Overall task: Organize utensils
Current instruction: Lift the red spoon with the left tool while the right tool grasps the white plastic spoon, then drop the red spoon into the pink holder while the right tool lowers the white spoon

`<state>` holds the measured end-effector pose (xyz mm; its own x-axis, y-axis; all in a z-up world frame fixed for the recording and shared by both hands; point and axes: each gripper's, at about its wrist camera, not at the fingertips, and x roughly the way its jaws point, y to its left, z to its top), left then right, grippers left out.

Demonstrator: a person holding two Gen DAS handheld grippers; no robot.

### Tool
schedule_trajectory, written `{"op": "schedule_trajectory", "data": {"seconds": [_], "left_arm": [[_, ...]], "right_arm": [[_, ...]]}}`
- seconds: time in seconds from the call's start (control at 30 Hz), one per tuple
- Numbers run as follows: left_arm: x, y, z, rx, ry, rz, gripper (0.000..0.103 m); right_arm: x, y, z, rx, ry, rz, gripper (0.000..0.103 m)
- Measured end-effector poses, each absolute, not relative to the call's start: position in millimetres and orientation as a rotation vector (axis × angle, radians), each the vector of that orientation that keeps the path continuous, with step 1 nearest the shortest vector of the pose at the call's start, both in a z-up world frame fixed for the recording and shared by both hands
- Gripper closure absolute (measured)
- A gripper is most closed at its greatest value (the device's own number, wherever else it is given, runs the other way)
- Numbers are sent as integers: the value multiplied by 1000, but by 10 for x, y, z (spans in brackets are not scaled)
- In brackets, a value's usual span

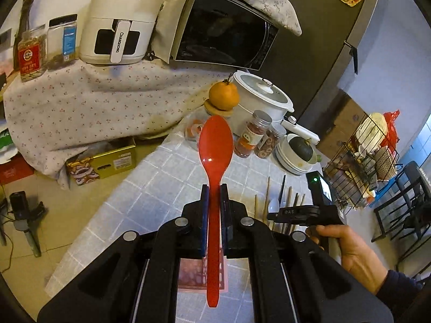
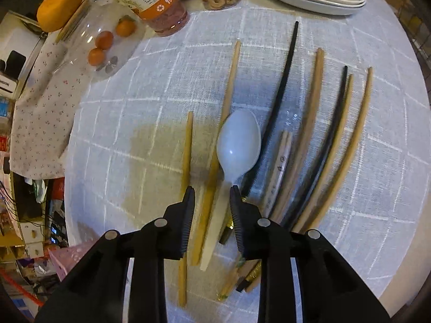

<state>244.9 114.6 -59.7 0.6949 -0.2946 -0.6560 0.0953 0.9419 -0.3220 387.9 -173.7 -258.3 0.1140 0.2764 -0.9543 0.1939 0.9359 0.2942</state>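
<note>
My left gripper [image 1: 214, 188] is shut on the handle of a red spoon [image 1: 215, 145] and holds it above the white checked tablecloth [image 1: 150, 188], over a pink box [image 1: 202, 274]. My right gripper [image 2: 211, 191] is open just above a white plastic spoon [image 2: 238, 140], its jaws either side of the spoon's handle. Several wooden chopsticks [image 2: 312, 123] and black chopsticks [image 2: 282, 86] lie in a row around the white spoon. The right gripper [image 1: 293, 212] and the hand holding it also show in the left wrist view, over the chopsticks [image 1: 289, 202].
Spice jars [image 1: 249, 137], an orange [image 1: 223, 94] on a glass jar, a white pot [image 1: 261, 97] and stacked plates [image 1: 293, 158] stand at the table's far end. A wire rack [image 1: 361, 167] stands to the right. An air fryer [image 1: 121, 18] and a microwave [image 1: 221, 29] sit behind.
</note>
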Motion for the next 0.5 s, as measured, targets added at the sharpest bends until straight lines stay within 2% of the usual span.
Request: {"op": "schedule_trajectory", "data": {"seconds": [0.1,0.23,0.5], "left_arm": [[2428,1144,-636,-269,747,-236,96],[2421,1182,-680,-291,720,-249,96],[2398,1165,-745,-259,617,-236,96]], "right_arm": [[3887,-1736,-2681,382,1493,28,88],[3844,-1753,-2723,394,1483,28,93],[3677,-1831,-2161,422,1274,89,94]]}}
